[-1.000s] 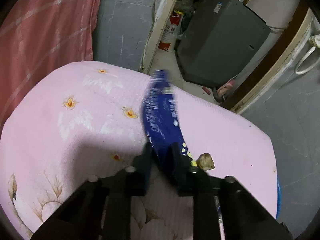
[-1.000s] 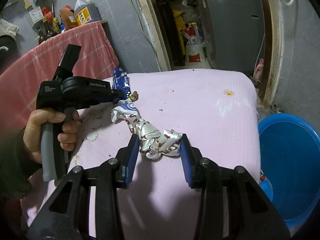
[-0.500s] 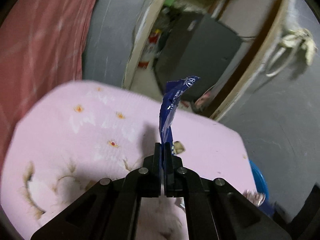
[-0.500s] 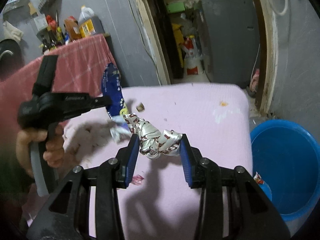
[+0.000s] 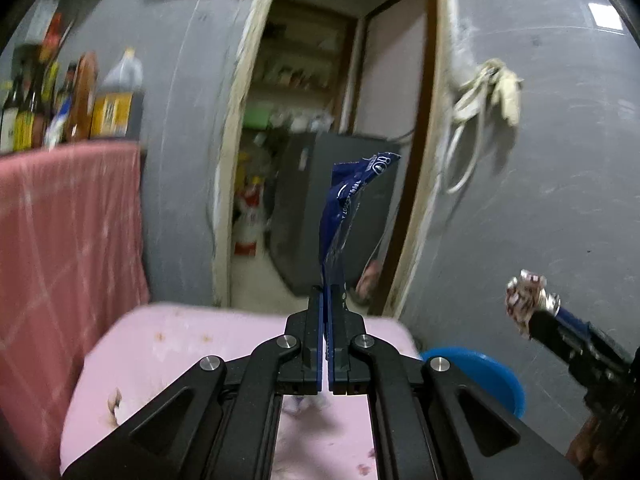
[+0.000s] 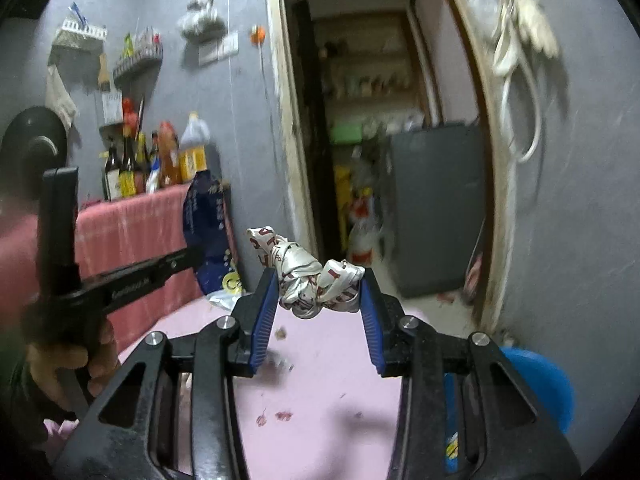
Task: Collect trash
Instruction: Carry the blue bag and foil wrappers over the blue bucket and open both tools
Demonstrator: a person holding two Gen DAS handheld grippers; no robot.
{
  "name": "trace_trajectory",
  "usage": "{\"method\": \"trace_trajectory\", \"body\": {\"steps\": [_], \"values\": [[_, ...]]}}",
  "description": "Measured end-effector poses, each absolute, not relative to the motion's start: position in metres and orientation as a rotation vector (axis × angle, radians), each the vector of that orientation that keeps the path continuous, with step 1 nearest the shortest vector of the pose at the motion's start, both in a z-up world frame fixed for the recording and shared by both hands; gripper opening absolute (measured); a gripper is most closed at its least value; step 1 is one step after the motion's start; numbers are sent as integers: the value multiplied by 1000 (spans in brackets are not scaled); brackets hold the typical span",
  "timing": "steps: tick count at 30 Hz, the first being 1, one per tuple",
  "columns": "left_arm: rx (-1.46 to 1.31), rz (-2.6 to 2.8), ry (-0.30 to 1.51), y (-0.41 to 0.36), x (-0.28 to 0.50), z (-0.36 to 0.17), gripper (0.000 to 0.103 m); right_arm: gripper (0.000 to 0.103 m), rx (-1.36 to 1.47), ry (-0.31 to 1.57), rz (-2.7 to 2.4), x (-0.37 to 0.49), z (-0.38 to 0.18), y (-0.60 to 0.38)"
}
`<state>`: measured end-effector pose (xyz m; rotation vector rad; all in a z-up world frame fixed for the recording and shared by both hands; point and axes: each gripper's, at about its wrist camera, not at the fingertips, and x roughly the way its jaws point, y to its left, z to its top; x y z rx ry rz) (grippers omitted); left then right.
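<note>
blue wrapper and crumpled foil both lifted clear of the pink worktop

blue snack wrapper (image 5: pixel 347 216) stands up from the left gripper (image 5: pixel 325 312), whose jaws are pressed together on its lower end, at the centre of the left wrist frame. in the right wrist frame the right gripper (image 6: pixel 320 284) has its jaws clamped on a crumpled white and red foil wrapper (image 6: pixel 310 276), held in the air at mid frame. the pink quilted worktop (image 6: pixel 328 400) lies below both, with small scraps (image 6: pixel 280 416) on it. a blue basin (image 6: pixel 548 384) sits at the lower right, beside the worktop's edge. a hand (image 6: pixel 76 364) at lower left holds the left gripper's handle.
</note>
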<state>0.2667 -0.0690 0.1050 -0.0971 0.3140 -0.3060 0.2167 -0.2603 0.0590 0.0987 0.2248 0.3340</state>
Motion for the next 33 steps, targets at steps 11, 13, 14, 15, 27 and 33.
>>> {"method": "trace_trajectory", "body": {"steps": [11,13,14,15,27,33], "values": [[-69,-449,128,-127,221,143,0,40,61,59,165,169,100,-318],[-62,-472,113,-139,219,146,0,40,54,49,134,163,102,-331],[-58,-484,108,-146,219,147,0,40,51,44,112,161,103,-339],[-58,-492,105,-151,220,148,0,40,50,42,102,160,103,-342],[-30,-590,258,-220,249,116,0,42,88,133,-38,173,68,-401],[-3,-606,405,-248,272,83,0,42,142,263,-59,194,28,-420]]}}
